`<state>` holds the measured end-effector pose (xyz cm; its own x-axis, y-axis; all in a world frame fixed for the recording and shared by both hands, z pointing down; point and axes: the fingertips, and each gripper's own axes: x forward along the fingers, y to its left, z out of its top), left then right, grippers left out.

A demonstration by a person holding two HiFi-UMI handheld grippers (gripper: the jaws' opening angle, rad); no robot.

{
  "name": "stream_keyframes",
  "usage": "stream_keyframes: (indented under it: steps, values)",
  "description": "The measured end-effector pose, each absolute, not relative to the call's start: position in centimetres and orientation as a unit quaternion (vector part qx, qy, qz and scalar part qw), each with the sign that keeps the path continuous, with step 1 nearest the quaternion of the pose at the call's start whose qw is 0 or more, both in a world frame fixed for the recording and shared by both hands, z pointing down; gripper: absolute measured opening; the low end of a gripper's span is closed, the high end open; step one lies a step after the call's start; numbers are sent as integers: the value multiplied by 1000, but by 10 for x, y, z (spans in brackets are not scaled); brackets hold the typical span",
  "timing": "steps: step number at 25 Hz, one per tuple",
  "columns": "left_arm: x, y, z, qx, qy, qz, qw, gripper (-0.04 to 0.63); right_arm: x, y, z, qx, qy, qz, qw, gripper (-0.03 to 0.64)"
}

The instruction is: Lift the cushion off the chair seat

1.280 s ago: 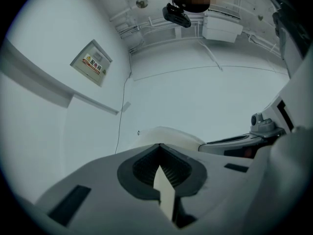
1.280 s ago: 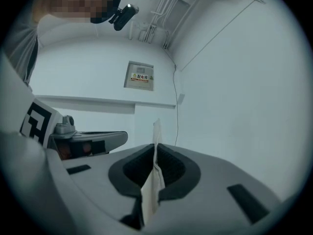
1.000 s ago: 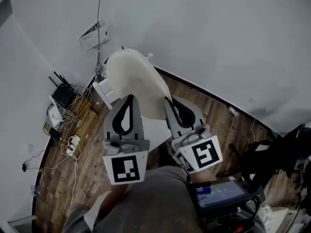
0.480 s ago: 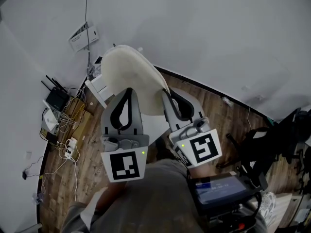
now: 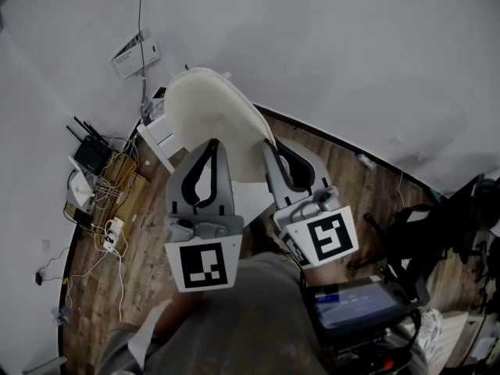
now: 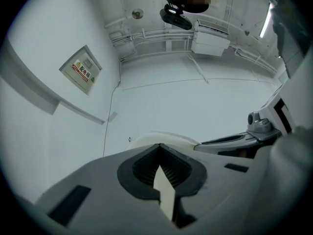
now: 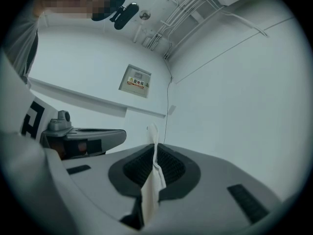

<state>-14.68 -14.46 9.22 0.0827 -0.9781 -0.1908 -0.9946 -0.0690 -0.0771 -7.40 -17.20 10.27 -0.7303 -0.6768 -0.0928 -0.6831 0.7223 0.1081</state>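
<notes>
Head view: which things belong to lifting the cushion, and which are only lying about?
Belong to the job:
- cushion
- left gripper and right gripper, both shut on its edge

Only lying about:
- router
- tangle of cables
- power strip on the floor
- labelled box on the wall
</notes>
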Motion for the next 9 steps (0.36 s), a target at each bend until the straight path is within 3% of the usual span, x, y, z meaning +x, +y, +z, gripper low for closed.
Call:
stream_keyframes:
  steps: [9]
  values:
    - [-145,-147,94,-732,673,45,90,6,-72,-173,104,-371,926,69,20,25]
